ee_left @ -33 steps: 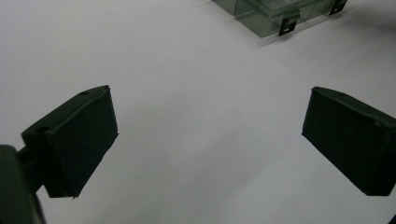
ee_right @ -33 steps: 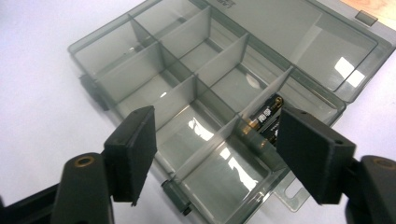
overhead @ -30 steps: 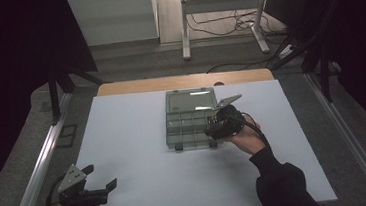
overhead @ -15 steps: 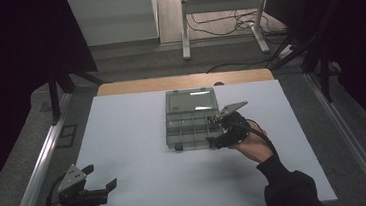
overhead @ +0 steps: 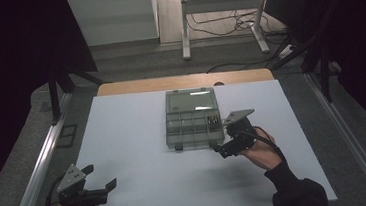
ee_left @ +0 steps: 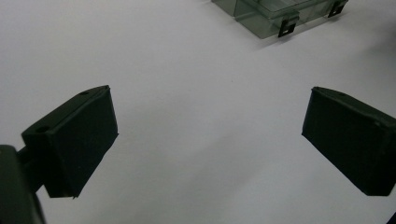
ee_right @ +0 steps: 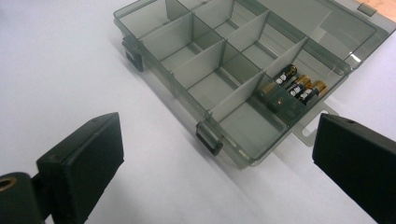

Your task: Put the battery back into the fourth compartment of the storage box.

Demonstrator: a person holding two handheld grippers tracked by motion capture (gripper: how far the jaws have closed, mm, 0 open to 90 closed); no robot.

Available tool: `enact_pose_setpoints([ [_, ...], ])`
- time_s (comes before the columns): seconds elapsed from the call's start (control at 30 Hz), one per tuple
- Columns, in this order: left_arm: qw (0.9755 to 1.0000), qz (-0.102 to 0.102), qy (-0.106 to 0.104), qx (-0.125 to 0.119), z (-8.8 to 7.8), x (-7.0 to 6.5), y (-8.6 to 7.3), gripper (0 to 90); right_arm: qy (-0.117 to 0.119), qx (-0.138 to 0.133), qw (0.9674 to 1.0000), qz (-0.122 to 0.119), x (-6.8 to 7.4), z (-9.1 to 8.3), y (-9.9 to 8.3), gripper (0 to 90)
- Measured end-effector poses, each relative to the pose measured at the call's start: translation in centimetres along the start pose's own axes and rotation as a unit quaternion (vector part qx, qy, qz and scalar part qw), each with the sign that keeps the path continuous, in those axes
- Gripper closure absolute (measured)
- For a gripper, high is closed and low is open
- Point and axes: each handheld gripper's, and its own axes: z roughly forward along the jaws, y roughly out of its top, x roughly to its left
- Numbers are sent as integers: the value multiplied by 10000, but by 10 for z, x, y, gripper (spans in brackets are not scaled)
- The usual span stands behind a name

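A smoky clear compartment box [overhead: 193, 127] lies open in the middle of the white table, its lid folded flat to the back. In the right gripper view the box [ee_right: 205, 74] has several empty cells, and one far cell holds three batteries [ee_right: 294, 86]. My right gripper [overhead: 227, 142] hovers just off the box's front right corner; its jaws have just been opening, stand wide apart [ee_right: 219, 149], and nothing is between them. My left gripper [overhead: 99, 176] rests open near the table's front left, and in its own view [ee_left: 210, 130] there is bare table between its jaws.
The white table top [overhead: 140, 152] spreads wide around the box. A corner of the box with its black latches [ee_left: 285, 28] lies far ahead of the left gripper. Metal rails run along both table sides, and a stand with cables sits on the floor beyond.
The right hand has drawn back from the box toward the front right, and its jaws have spread apart. The left hand has stayed in place.
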Motion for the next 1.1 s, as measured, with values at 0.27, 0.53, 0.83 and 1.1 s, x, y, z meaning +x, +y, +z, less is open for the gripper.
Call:
enact_pose_setpoints([
  [0.27,10000,7,2,4,0,0,0,38,-61,-69,10000,22,2,-12,-12,7],
  [0.53,10000,12,4,15,0,-1,0,38,-178,-186,9995,177,-1,-27,-30,6],
  [0.83,10000,14,6,14,0,-1,0,38,-348,-229,9988,273,-4,-40,-47,10],
  [1.1,10000,12,6,11,0,-1,0,38,-497,-168,9979,381,-3,-49,-63,11],
])
